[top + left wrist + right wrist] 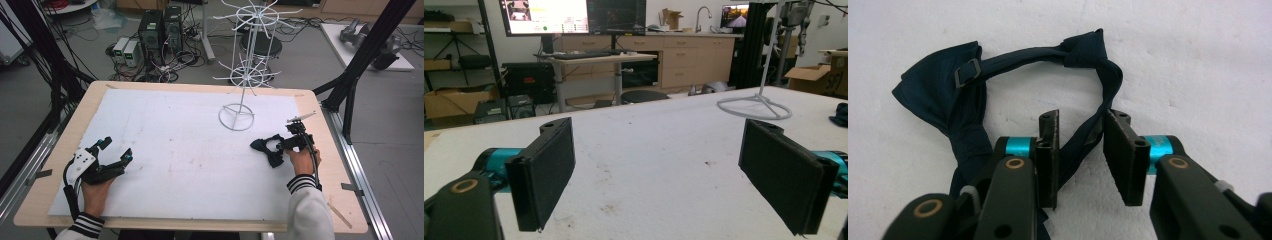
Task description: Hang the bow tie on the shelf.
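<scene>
Straddling bow tie strap (1088, 132), claw (1080, 150) half-closed

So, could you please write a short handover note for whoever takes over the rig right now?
Left gripper: open, resting on the white mat, holding nothing.
Right gripper: jaws partly open, straddling the strap of the dark bow tie, not yet clamped.
The bow tie lies flat on the mat near the white wire rack.
Done: approach. Left: close on the strap, lift, probably hang it on the rack.
</scene>
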`<state>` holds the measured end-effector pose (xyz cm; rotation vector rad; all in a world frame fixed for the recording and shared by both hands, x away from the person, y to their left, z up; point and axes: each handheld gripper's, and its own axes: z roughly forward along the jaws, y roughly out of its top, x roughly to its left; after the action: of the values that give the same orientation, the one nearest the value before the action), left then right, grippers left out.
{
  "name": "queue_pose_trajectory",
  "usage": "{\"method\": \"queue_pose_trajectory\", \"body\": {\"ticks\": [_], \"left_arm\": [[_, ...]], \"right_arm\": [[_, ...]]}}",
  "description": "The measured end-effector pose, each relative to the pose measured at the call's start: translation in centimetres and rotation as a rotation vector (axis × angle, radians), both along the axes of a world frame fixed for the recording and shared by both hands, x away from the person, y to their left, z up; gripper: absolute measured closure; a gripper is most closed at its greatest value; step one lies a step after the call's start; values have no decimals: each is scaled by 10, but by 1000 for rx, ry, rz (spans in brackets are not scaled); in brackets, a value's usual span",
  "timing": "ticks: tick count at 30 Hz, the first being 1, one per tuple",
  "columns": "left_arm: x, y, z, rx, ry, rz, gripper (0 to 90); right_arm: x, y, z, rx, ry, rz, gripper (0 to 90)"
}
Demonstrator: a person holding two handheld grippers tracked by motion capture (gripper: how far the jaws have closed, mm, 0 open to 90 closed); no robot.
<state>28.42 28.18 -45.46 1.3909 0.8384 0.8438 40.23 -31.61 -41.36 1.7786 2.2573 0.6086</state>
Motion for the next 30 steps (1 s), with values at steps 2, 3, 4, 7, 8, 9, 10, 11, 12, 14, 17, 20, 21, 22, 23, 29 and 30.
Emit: {"method": "queue_pose_trajectory", "body": {"ticks": [2, 3, 4, 7, 8, 9, 10, 11, 12, 14, 17, 20, 21, 22, 23, 29, 30], "left_arm": [[0, 0, 0, -2, 0, 1, 153], [0, 0, 0, -1, 0, 1, 153], [0, 0, 0, -2, 0, 1, 153], [0, 0, 0, -2, 0, 1, 153], [0, 0, 0, 0, 0, 0, 153], [0, 0, 0, 0, -1, 1, 153], [0, 0, 0, 0, 0, 0, 153], [0, 0, 0, 0, 0, 0, 153], [0, 0, 0, 0, 0, 0, 153], [0, 0, 0, 0, 0, 0, 153], [0, 0, 0, 1, -1, 1, 153], [0, 0, 0, 1, -1, 1, 153], [0, 0, 0, 1, -1, 1, 153], [0, 0, 0, 1, -1, 1, 153], [0, 0, 0, 1, -1, 1, 153], [0, 0, 0, 2, -1, 1, 153], [0, 0, 0, 3, 0, 1, 153]], "right_arm": [[0, 1, 0, 3, -5, 1, 730], [1, 1, 1, 3, -7, 8, 751], [1, 1, 0, 2, -8, 11, 761], [2, 1, -1, -1, 0, 15, 778], [2, 0, -1, -1, 1, 13, 779], [2, 1, -1, 1, 6, 6, 796], [2, 0, -1, 1, 8, 7, 810], [2, 1, -1, -2, 11, 12, 825], [2, 1, -1, -1, 13, 14, 847], [2, 1, -1, -1, 15, 20, 875], [2, 2, -1, -10, 14, 29, 879], [2, 3, -1, -15, 16, 31, 882], [2, 4, -1, -20, 13, 33, 882], [2, 4, -1, -20, 13, 34, 883], [1, 4, -1, -22, 12, 38, 883], [0, 7, 2, -25, -18, 36, 883], [-1, 7, 3, -23, -24, 37, 883]]}}
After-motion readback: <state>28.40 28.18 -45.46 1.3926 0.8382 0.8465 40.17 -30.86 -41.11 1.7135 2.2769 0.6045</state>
